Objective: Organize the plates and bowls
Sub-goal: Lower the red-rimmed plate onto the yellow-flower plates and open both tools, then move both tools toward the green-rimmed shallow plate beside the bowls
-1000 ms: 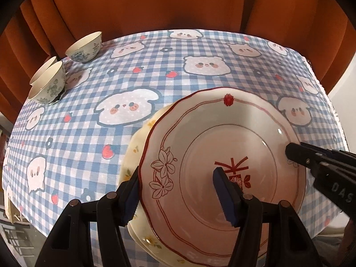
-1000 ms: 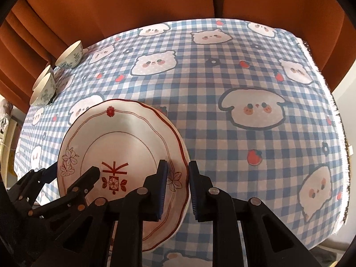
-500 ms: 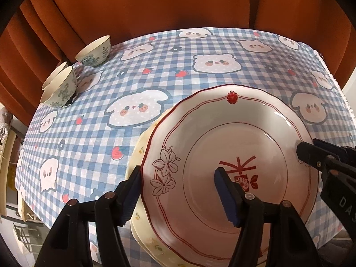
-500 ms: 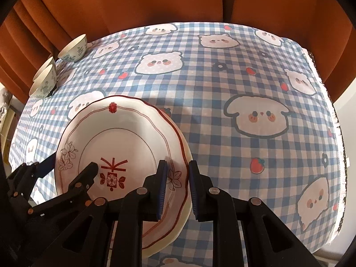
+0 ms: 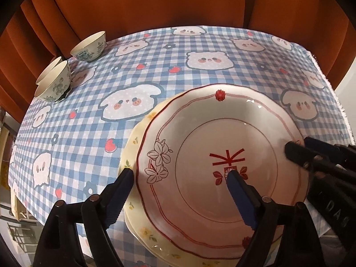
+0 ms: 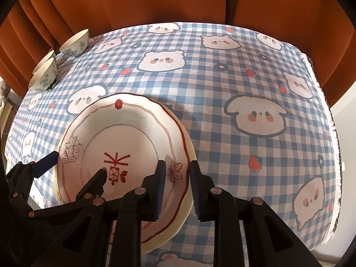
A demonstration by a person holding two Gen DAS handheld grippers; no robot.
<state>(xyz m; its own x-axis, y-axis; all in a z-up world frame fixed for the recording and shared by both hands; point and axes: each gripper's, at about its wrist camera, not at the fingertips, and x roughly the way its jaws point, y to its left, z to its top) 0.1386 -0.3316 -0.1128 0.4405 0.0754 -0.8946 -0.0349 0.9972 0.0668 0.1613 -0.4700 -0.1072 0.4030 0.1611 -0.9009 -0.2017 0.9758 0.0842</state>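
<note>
A white plate with red trim (image 5: 222, 133) (image 6: 124, 133) lies on a cream flowered plate (image 5: 133, 138) (image 6: 176, 224) at the near side of the table. My left gripper (image 5: 182, 189) (image 6: 72, 170) straddles the top plate's left rim. Its jaws are opening, with one finger outside the rim and one over the plate's middle; the pads stand off it. My right gripper (image 6: 178, 178) (image 5: 298, 153) straddles the right rim, its jaws opening too, and a gap shows on both sides of the rim.
Three patterned bowls stand at the far left: a single one (image 5: 89, 46) (image 6: 75, 42) and a nested pair (image 5: 54, 82) (image 6: 43, 75). The blue checked tablecloth (image 5: 200, 84) (image 6: 222, 111) covers the table. An orange curtain (image 5: 155, 4) hangs close behind it.
The right gripper's jaws have parted and released the plate's right rim. The left gripper's jaws have spread wider. The red-trimmed plate stays on the cream plate.
</note>
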